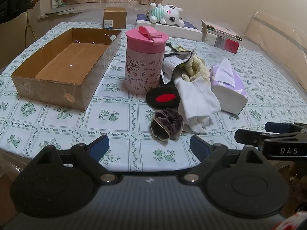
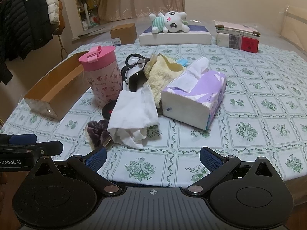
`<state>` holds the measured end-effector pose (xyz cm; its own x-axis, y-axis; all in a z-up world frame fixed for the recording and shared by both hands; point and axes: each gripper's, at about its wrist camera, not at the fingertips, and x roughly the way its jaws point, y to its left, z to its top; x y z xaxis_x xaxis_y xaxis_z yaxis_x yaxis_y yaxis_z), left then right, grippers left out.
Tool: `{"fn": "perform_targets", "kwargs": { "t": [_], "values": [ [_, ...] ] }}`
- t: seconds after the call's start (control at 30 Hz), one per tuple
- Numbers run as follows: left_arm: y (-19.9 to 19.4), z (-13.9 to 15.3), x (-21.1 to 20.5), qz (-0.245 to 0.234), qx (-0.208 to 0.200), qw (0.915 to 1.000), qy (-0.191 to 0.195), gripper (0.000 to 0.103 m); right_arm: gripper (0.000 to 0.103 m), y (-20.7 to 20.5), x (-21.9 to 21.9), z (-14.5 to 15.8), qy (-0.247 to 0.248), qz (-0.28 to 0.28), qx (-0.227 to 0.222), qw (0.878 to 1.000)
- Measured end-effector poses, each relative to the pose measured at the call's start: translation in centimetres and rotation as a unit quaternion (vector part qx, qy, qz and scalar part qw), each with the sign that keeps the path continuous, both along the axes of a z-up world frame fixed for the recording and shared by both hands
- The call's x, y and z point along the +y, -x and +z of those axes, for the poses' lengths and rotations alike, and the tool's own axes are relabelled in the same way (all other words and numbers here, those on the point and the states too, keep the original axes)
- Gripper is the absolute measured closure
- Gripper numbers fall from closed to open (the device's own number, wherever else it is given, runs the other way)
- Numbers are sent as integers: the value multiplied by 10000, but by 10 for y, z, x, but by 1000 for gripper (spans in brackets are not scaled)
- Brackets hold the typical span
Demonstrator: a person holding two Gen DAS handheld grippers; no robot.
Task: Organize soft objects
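A crumpled dark purple velvet scrunchie (image 1: 166,124) lies on the green-patterned tablecloth (image 1: 107,115), touching a folded white cloth (image 1: 197,100) and near a round black pad with a red oval (image 1: 163,97). Behind stand a pink lidded cup (image 1: 144,61) and an open brown cardboard box (image 1: 63,65). Both the left gripper (image 1: 149,145) and the right gripper (image 2: 152,157) hover spread and empty, 2 blue-padded fingers each.
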<state>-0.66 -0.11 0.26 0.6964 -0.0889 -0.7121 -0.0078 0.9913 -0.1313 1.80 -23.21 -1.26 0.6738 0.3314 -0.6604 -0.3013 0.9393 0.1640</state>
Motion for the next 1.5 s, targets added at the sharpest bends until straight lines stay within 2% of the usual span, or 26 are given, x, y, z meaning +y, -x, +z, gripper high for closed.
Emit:
{"fn": "perform_targets", "kwargs": {
  "t": [0.3,0.67,0.83,0.93,1.07,1.17,1.23,1.27,1.33,1.5],
  "values": [
    [-12,-9,-6,-107,33,9999,-19,15,1,-8,-4,-6,-1,-78,75,9999],
    [-39,-25,-18,-305,125,9994,-128,23,1,-25,-8,-20,-44,-135,230,9996],
    [-49,-33,-24,-410,109,9989,-177,28,12,-31,-14,-21,-136,-202,238,9994],
    [-57,-39,-28,-503,105,9985,-207,35,13,-35,-17,-23,-139,-256,266,9992],
    [-67,-49,-32,-615,123,9976,-308,39,13,-39,-17,-26,-130,-279,316,9990],
    [-75,-55,-35,-725,122,9965,-410,51,13,-41,-16,-29,-136,-274,355,9989],
    [-79,-59,-34,-809,143,9958,-410,68,13,-43,-15,-30,-142,-238,377,9989],
    [-79,-60,-33,-850,161,9953,-429,72,13,-44,-13,-31,-147,-214,384,9989],
    [-79,-59,-31,-915,152,9947,-435,86,13,-46,-10,-32,-162,-149,401,9990],
    [-73,-50,-11,-882,112,9954,-368,89,13,-50,8,-35,-273,137,401,9987]
  ]
}}
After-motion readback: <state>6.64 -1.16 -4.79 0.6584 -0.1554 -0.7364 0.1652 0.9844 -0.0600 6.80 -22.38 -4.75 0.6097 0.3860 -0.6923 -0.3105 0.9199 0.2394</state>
